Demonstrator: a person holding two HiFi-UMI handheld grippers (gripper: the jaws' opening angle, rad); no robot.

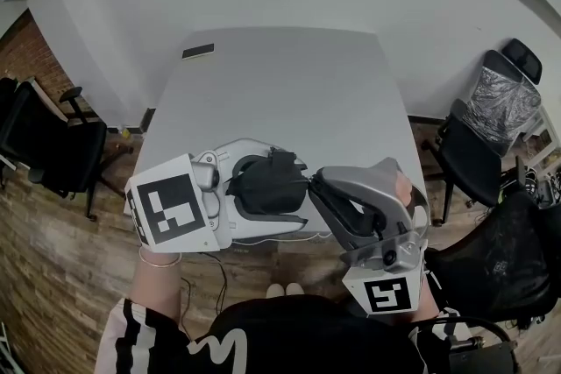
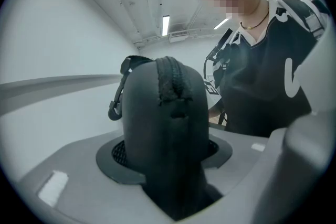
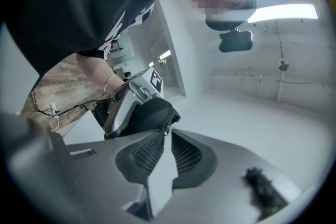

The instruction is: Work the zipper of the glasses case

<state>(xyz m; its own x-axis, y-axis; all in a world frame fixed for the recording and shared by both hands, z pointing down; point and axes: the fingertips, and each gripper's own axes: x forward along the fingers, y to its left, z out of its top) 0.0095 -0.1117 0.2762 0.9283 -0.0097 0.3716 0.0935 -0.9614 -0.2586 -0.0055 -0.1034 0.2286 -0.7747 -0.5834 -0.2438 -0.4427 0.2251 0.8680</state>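
Observation:
The black glasses case point(image 1: 267, 184) hangs over the near edge of the table, and my left gripper point(image 1: 250, 188) is shut on it. In the left gripper view the case point(image 2: 165, 113) stands upright between the pads, zipper track point(image 2: 169, 78) facing the camera, with a cord loop point(image 2: 118, 99) on its left side. My right gripper point(image 1: 314, 181) meets the case's right end. In the right gripper view its jaw tips point(image 3: 167, 135) close on the small zipper pull point(image 3: 167, 129) at the case's point(image 3: 144, 115) edge.
The grey table point(image 1: 280, 83) carries a small dark flat object point(image 1: 197, 51) at its far left. Office chairs stand to the left point(image 1: 53, 144) and right point(image 1: 478, 149) on the wood floor. The person's torso sits close behind both grippers.

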